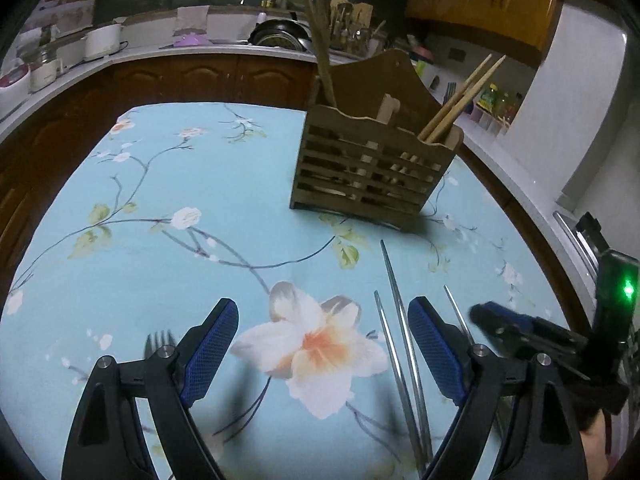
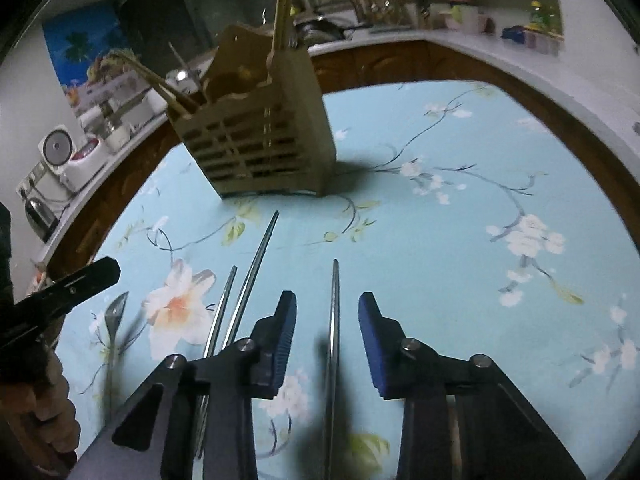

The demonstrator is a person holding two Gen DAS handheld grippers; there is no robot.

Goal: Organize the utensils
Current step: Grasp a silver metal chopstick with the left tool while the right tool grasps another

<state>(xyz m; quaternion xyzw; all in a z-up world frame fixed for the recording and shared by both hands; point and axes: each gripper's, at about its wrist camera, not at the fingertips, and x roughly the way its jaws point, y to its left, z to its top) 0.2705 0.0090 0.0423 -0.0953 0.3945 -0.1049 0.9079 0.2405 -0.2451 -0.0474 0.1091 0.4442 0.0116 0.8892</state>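
Observation:
A wooden slatted utensil holder [image 1: 372, 156] stands on the blue floral tablecloth [image 1: 160, 200] with wooden chopsticks [image 1: 456, 100] in it; it also shows in the right wrist view [image 2: 256, 140]. Metal chopsticks [image 1: 400, 320] lie on the cloth. My left gripper [image 1: 324, 324] is open above the cloth, with a fork [image 1: 158, 342] by its left finger. My right gripper [image 2: 327, 316] is open, its fingers either side of one metal chopstick [image 2: 334, 320]. Two more metal chopsticks [image 2: 240, 300] and a spoon [image 2: 114, 316] lie to its left.
A kitchen counter [image 1: 160, 50] with jars, pots and a sink curves behind the table. Brown cabinets [image 1: 200, 80] stand below it. The right gripper [image 1: 532, 332] shows at the right edge of the left wrist view; the left gripper's finger [image 2: 76, 284] shows at the left of the right view.

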